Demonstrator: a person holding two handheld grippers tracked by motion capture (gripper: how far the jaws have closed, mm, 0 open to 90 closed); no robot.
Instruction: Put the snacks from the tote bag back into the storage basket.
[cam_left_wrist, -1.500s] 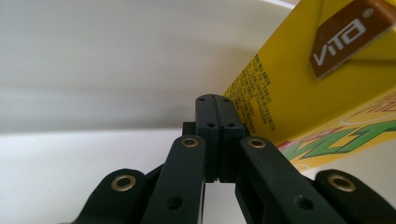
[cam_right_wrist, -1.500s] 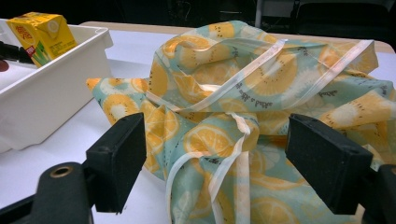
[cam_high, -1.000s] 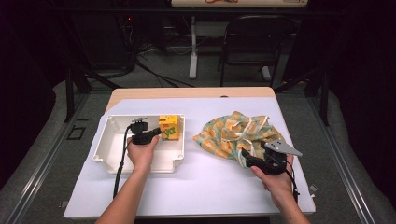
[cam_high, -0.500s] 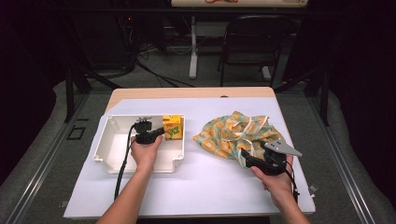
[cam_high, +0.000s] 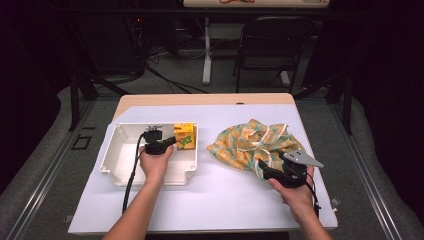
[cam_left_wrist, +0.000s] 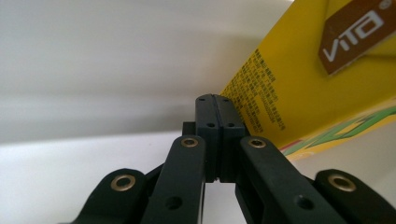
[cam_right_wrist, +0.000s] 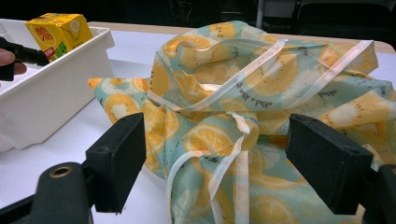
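Two hand-held grippers at a white bench, one at a tray and one at a printed cloth bag.

Nearest, the right hand-held gripper (cam_high: 264, 171) rests low on the bench (cam_high: 220, 200) with its jaws spread wide and empty, the near edge of the citrus-print cloth bag (cam_right_wrist: 261, 121) and its pale drawstrings lying between them. Across the bench the left hand-held gripper (cam_high: 172, 142) reaches into the white tray (cam_high: 116, 150), its jaws pressed fully together with nothing between them, the tips just beside the lower edge of the yellow drink carton (cam_left_wrist: 317, 79). The carton stands upright in the tray's far right corner. Beyond the bench, a dark chair (cam_high: 265, 50) stands on the floor.
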